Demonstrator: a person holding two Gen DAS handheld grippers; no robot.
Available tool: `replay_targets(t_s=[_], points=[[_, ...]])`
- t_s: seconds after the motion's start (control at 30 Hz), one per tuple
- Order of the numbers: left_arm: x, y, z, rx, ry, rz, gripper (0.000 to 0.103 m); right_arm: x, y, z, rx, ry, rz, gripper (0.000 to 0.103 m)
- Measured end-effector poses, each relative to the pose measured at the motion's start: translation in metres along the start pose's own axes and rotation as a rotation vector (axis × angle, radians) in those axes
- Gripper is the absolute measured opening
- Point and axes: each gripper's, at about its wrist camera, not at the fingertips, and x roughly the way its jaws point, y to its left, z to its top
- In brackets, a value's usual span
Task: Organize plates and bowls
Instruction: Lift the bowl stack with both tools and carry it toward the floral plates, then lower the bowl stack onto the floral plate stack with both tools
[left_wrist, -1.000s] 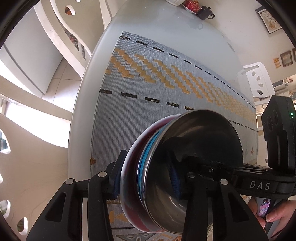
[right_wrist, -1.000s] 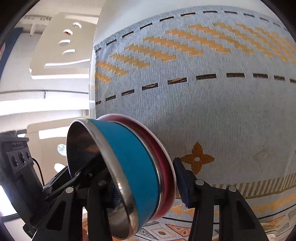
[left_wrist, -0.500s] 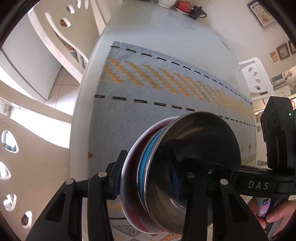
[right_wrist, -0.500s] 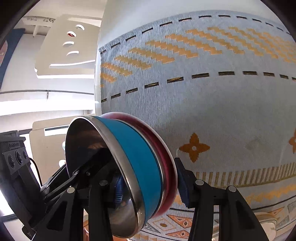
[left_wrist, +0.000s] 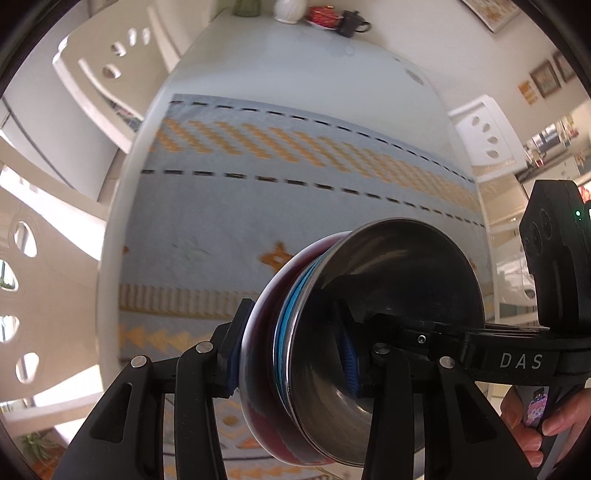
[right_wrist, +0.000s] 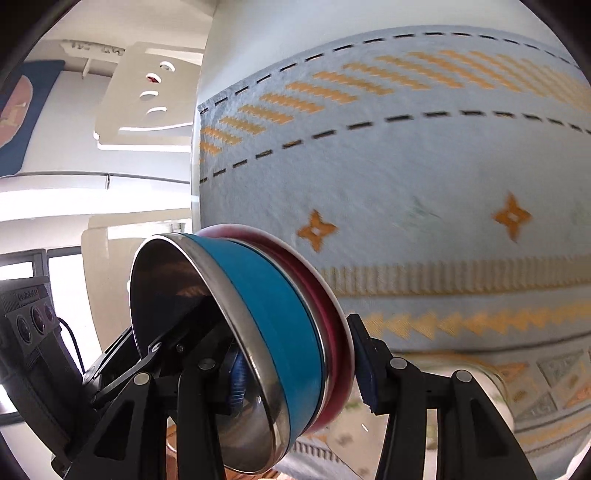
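A steel bowl with a blue outside (left_wrist: 399, 295) (right_wrist: 280, 317) sits stacked on a dark red plate (left_wrist: 262, 332) (right_wrist: 328, 288). Both grippers hold this stack from opposite sides, above the table. My left gripper (left_wrist: 291, 354) is shut on the stack, one finger under the plate and one inside the bowl. My right gripper (right_wrist: 299, 373) is shut on it the same way. The right gripper's body shows in the left wrist view (left_wrist: 517, 354), and the left one's in the right wrist view (right_wrist: 33, 332).
A grey woven mat (left_wrist: 295, 192) (right_wrist: 424, 177) with orange patterns and black dashes covers the white table (left_wrist: 295, 74). White chairs (left_wrist: 110, 66) stand around it. A jug, a red dish and a black cup (left_wrist: 354, 24) stand at the far end.
Both grippers have carried the stack back along the table toward its near end; more of the mat's patterned border shows now. The grip on the stack is unchanged.
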Motion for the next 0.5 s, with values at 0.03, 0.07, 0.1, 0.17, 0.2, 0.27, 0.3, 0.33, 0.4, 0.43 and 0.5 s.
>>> replay_targets(t_s=[0.03, 0.07, 0.1, 0.17, 0.2, 0.27, 0.3, 0.33, 0.4, 0.43, 0.5], points=[[-0.001, -0.009, -0.004, 0.006, -0.002, -0.001, 0.038, -0.006, -0.007, -0.006, 0.004, -0.001, 0.005, 0.048], [-0.002, -0.018, -0.009, 0.010, -0.002, -0.002, 0.038, -0.010, -0.014, -0.012, 0.009, 0.002, 0.008, 0.048], [-0.003, -0.025, -0.014, 0.015, -0.002, -0.003, 0.038, -0.015, -0.021, -0.018, 0.015, 0.003, 0.010, 0.048], [-0.002, -0.040, -0.025, 0.015, 0.001, -0.010, 0.038, -0.023, -0.034, -0.031, 0.017, 0.002, 0.004, 0.048], [-0.001, -0.047, -0.032, 0.013, 0.005, -0.014, 0.038, -0.027, -0.040, -0.038, 0.020, 0.000, -0.001, 0.048], [0.001, -0.054, -0.044, 0.018, 0.012, -0.017, 0.038, -0.029, -0.047, -0.048, 0.018, 0.001, -0.013, 0.048], [0.003, -0.058, -0.049, 0.021, 0.019, -0.017, 0.038, -0.031, -0.051, -0.054, 0.016, 0.003, -0.021, 0.048], [0.005, -0.062, -0.056, 0.025, 0.027, -0.016, 0.038, -0.032, -0.055, -0.061, 0.014, 0.008, -0.030, 0.048], [0.009, -0.067, -0.069, 0.026, 0.039, -0.020, 0.038, -0.032, -0.064, -0.072, 0.019, 0.019, -0.039, 0.048], [0.012, -0.069, -0.075, 0.024, 0.047, -0.021, 0.038, -0.030, -0.070, -0.077, 0.022, 0.026, -0.040, 0.048], [0.018, -0.071, -0.087, 0.018, 0.061, -0.025, 0.038, -0.027, -0.080, -0.086, 0.028, 0.038, -0.045, 0.048]])
